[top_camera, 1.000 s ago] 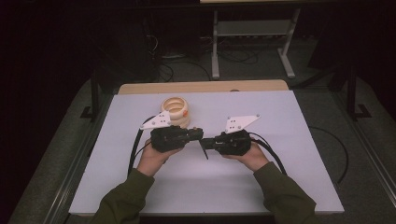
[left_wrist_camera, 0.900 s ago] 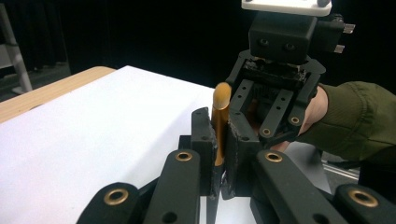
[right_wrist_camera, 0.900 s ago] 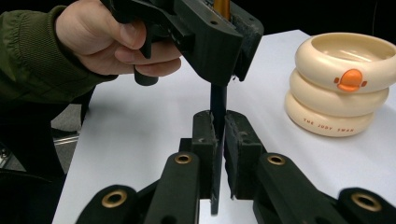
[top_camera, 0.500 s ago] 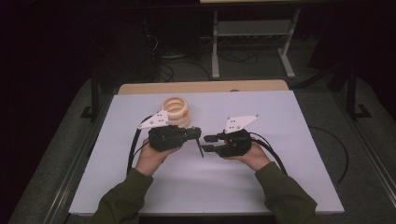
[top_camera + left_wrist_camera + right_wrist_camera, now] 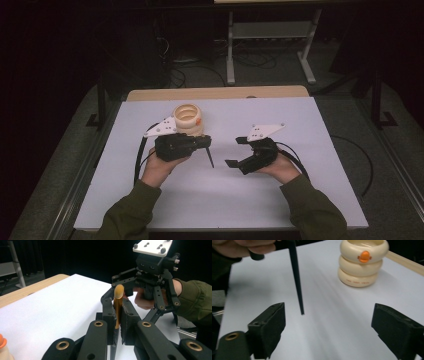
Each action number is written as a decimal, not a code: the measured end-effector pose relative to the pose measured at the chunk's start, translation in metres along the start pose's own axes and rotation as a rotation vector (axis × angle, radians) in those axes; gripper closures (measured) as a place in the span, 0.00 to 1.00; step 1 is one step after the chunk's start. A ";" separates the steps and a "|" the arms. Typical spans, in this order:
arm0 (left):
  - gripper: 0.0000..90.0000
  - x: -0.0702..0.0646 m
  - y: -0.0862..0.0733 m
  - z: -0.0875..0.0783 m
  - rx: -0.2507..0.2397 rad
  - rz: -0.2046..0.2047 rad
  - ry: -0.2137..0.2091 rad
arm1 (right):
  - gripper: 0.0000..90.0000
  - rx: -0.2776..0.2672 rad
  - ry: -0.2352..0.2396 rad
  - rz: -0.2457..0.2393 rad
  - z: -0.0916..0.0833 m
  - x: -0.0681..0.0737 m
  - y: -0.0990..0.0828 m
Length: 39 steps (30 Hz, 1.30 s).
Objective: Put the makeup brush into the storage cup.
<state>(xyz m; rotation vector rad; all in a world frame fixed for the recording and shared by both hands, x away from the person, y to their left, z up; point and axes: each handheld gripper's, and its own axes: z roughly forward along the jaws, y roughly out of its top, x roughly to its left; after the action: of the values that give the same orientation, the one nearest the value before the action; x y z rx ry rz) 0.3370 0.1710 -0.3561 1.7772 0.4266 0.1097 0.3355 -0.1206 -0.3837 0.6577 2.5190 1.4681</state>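
Left gripper (image 5: 202, 143) has its jaws clamped together, while right gripper (image 5: 239, 151) jaws have just been opening wide

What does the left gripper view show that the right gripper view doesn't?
Left gripper view: the left gripper shut on the stick at its golden top, and the right gripper facing it in a green-sleeved hand. Right gripper view: the stick's black pointed end, a cream ringed container, and the right jaws, which have just been opening, with nothing between them. Both: the white table and its wooden edge.
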 end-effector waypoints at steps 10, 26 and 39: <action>0.93 0.003 0.001 -0.008 -0.003 -0.006 0.015 | 0.06 -0.007 -0.084 0.014 -0.021 -0.002 -0.011; 0.93 0.008 0.005 -0.017 -0.009 -0.013 0.036 | 0.02 -0.053 -0.187 0.070 -0.064 -0.005 -0.042; 0.93 0.021 0.021 -0.031 -0.045 -0.011 0.076 | 0.02 -0.080 -0.238 0.100 -0.086 -0.005 -0.076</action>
<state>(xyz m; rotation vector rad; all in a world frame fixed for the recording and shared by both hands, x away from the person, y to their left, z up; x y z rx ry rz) 0.3516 0.2029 -0.3309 1.7303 0.4853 0.1787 0.2882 -0.2231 -0.4057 0.8987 2.2660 1.4191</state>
